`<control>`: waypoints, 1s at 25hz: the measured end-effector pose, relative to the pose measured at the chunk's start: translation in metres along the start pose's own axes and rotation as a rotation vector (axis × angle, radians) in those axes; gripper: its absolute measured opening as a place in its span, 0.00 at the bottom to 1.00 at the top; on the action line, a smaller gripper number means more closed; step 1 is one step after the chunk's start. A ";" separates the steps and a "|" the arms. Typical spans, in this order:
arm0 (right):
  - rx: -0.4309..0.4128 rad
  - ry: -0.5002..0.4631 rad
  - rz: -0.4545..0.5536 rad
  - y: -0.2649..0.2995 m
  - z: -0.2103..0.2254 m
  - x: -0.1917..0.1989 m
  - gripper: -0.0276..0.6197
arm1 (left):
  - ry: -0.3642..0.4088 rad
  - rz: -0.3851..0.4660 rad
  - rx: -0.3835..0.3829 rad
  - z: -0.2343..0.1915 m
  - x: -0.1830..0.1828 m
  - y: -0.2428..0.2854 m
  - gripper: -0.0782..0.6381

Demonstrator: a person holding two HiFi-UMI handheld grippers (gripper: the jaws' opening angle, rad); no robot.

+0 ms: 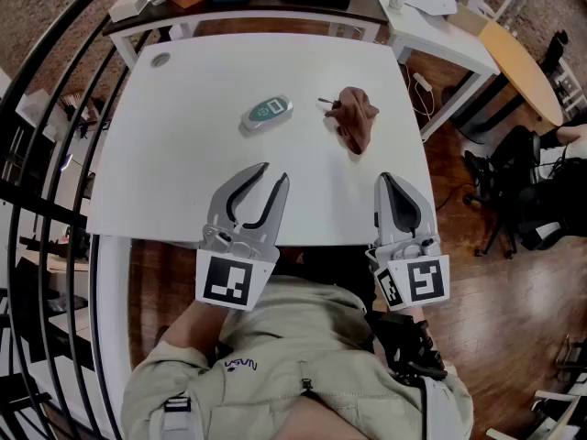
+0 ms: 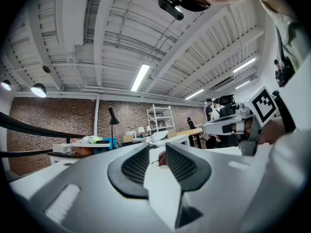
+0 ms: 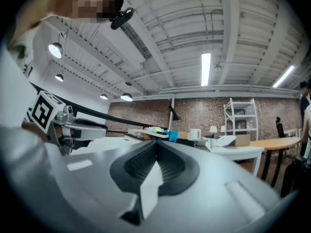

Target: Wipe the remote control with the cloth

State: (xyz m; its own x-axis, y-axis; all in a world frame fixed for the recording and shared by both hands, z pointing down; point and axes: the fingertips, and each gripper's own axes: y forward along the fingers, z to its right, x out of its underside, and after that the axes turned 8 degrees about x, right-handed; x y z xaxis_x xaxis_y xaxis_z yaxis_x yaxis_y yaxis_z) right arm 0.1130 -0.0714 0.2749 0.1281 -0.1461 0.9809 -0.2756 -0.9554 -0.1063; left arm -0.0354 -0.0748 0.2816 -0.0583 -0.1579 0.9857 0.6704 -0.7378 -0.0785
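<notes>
Nothing done yet, by the look of it.

- On the white desk (image 1: 183, 163), past the middle: remote control (image 1: 267, 112), flat, face up, untouched.
- Just right of it: brown cloth (image 1: 356, 117), crumpled in a heap, near the remote but apart from it, not lying on it.
- Over the near desk edge: left tool (image 1: 273, 173), jaws slightly parted, nothing between them. Through the gap in the left gripper view, only bare desk and the far cloth.
- Beside it, also at the near edge: right tool (image 1: 385, 180), clenched tight, pads together, gripping nothing.
- Both tools well short of cloth and remote, roughly level, pointing across the desk.

Left to do, as a judgement: all of it. Reach out, open the right tool, grab the cloth, bring it onto the remote, rub across the face. Probably pin the remote with the left tool first, since it looks light enough to skid under a wipe.
</notes>
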 end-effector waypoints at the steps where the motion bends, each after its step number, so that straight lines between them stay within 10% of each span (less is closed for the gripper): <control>1: -0.006 -0.012 -0.007 0.004 0.000 0.001 0.05 | -0.007 -0.008 0.007 -0.004 0.000 0.003 0.24; 7: -0.032 -0.056 -0.034 0.037 0.010 0.000 0.05 | 0.026 -0.099 0.114 -0.046 0.010 0.035 0.45; 12: -0.045 -0.090 -0.065 0.076 0.027 0.004 0.24 | -0.016 -0.230 0.112 -0.103 0.040 0.064 0.60; 25: -0.206 -0.074 -0.224 0.151 0.046 0.056 0.30 | -0.140 -0.598 0.313 -0.122 0.142 0.120 0.71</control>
State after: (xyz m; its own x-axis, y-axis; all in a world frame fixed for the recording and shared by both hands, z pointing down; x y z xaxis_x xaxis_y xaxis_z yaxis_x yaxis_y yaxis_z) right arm 0.1220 -0.2360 0.3060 0.2747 0.0367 0.9608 -0.4186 -0.8950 0.1539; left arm -0.0529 -0.2658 0.3945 -0.4030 0.3194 0.8577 0.7358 -0.4441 0.5112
